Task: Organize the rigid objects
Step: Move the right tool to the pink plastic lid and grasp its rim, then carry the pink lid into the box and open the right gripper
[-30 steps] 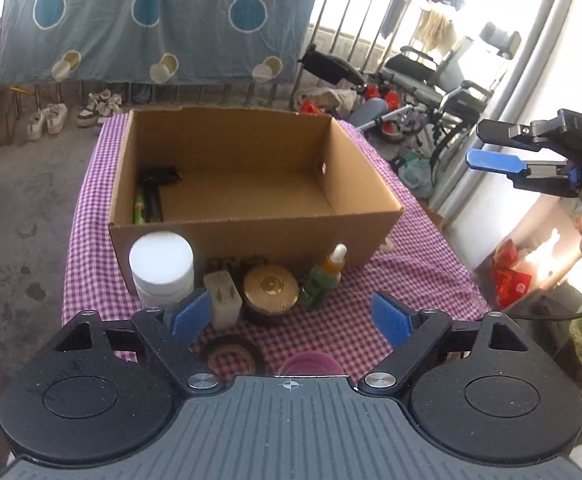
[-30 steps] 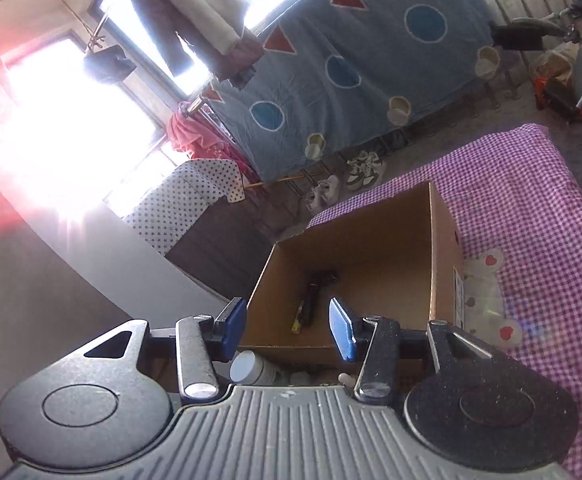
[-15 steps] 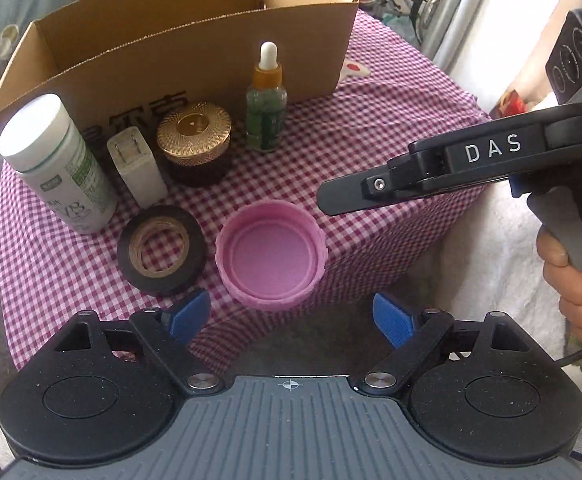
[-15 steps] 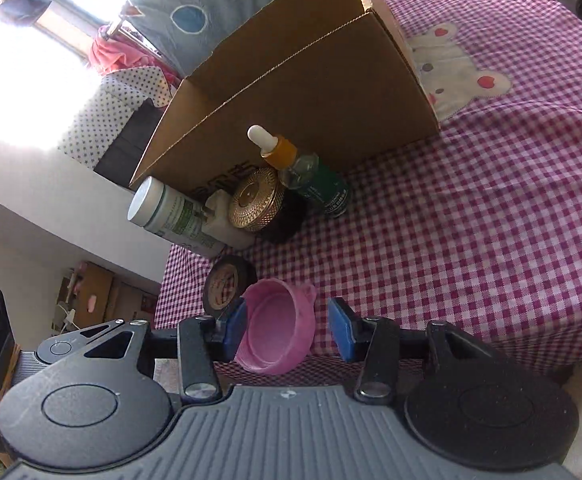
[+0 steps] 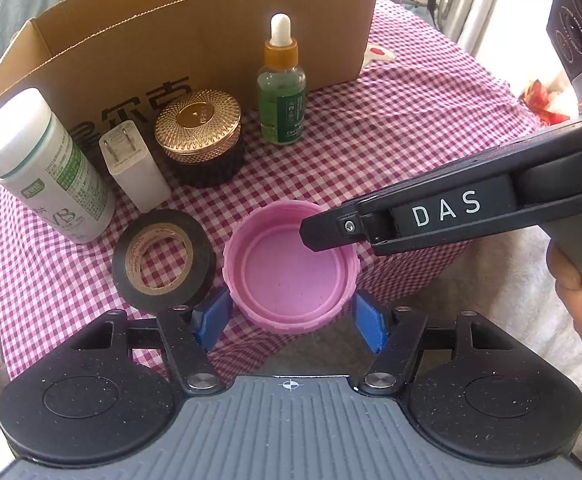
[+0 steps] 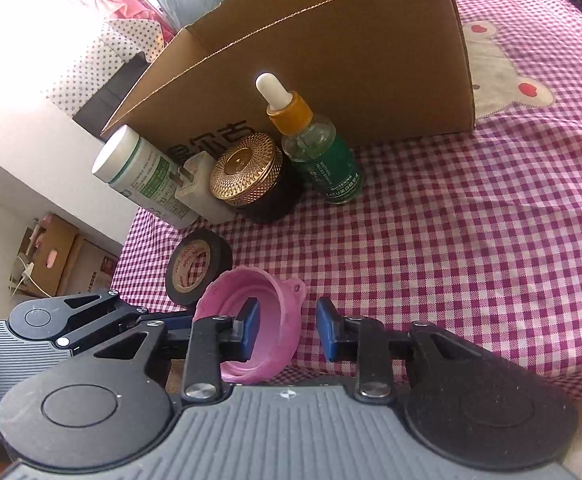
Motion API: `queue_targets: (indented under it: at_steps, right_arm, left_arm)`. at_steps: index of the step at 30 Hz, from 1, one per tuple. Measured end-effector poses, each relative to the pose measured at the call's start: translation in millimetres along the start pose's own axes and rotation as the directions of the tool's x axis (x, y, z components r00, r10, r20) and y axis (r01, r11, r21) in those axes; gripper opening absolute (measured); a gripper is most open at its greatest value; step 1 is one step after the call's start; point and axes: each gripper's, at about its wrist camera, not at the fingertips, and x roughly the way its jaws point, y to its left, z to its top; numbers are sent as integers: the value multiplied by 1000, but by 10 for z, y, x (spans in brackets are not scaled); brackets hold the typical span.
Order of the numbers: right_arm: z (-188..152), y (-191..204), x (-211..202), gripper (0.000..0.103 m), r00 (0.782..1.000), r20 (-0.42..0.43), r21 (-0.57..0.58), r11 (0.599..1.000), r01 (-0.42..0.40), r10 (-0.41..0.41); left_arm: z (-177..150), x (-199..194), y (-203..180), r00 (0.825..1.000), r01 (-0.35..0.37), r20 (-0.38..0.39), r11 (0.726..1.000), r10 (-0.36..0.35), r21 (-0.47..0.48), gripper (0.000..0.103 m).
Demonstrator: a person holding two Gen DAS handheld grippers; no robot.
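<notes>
As both claws dropped | closing around pink cap (image 5: pixel 291 268)

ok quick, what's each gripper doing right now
left gripper: jaws closing around the round pink plastic lid, pads not yet touching.
right gripper: closing over the same lid's wall, not gripped.

Bare checked cloth (image 6: pixel 471 240) right of dropper bottle (image 6: pixel 323 160); cardboard box (image 6: pixel 331 52) blocks behind.

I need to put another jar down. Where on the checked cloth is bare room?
The cloth lies bare right of the dropper bottle and pink lid, below the cardboard box. Crowded: white bottle, charger, gold-lidded jar and tape roll cluster on the other side.
</notes>
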Motion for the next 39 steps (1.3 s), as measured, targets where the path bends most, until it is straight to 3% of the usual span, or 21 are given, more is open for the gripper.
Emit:
queue_targets:
  at_steps: [10,15,25,29,34,37,39]
  right_arm:
    - [28,28,83,21,999,20,-43,999,28,-28]
    - [-2,4,12,21,998,39,-30,998,48,-47]
    - [-30,142,-471,21,982,179,-49,997,65,-55]
    - [99,360,-760,21,964,265,-128,989,76,-40]
    - [611,681,-1076,21,944,329,-266,961,72,21]
    - [1019,829,-1118,21,944,326,-311,949,53,54]
    - [1309,904,-1058,22,952,292,-320,947,12,87]
  left_arm:
    - [47,70,-47,998,-33,45,999,33,7,67]
    - [43,-43,-67,997,-17,78,1000,16,18,66]
    - [117,-458,-242,982,-62,183,996,49,64,66]
    - [224,-771,-233,960,-95,270,994,76,59,66]
    - [535,-1195,-86,908,-161,397,986,133,38,66]
    - [779,-1359,64,880,-191,444,981,166,13,66]
    - [939,-1384,185,873,-208,449,978,191,-10,68]
